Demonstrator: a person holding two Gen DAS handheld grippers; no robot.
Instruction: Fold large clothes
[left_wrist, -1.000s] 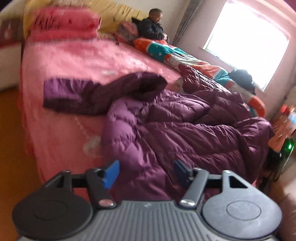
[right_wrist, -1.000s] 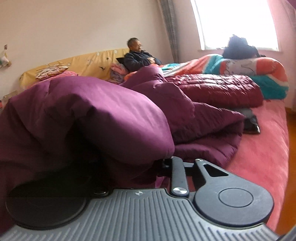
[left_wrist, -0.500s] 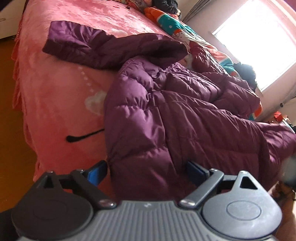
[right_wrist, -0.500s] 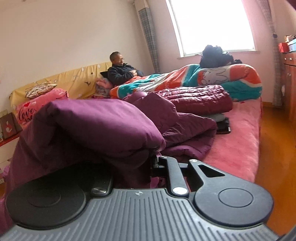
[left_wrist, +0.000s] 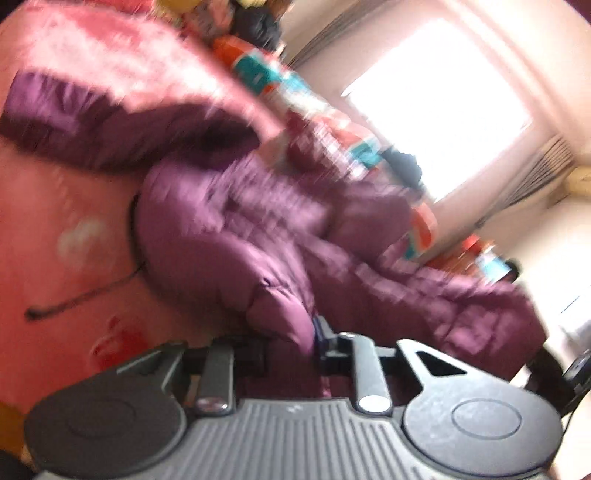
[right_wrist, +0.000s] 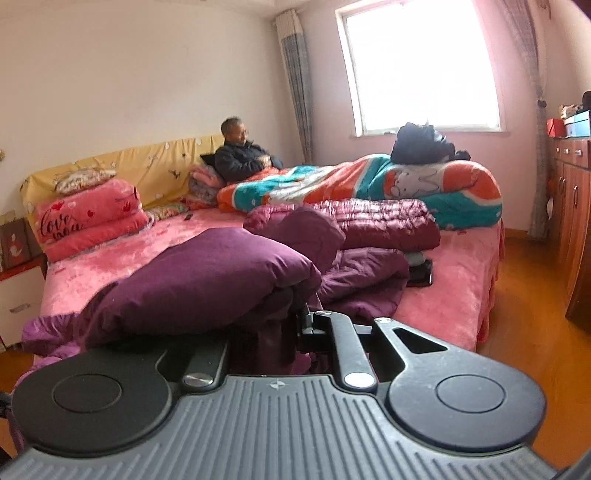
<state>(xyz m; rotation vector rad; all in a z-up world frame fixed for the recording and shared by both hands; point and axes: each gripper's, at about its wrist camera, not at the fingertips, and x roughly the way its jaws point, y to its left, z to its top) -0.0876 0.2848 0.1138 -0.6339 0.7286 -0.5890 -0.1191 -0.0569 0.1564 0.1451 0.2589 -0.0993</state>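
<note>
Your purple quilted down coat (left_wrist: 236, 221) sprawls rumpled across the pink bed ahead of your left claw (left_wrist: 291, 332), one puffy hem fold right at its tips. Another bunched fold (right_wrist: 207, 280) rises just ahead of your right claw (right_wrist: 291, 314).

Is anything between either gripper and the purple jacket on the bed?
Nothing visible. The left gripper is closing on a fold of the purple jacket, fabric already between its jaws. The right gripper is shut on another bunched part.

Left tongs (left_wrist: 291, 341) closing (fabric between); right tongs (right_wrist: 284, 325) clamped.
</note>
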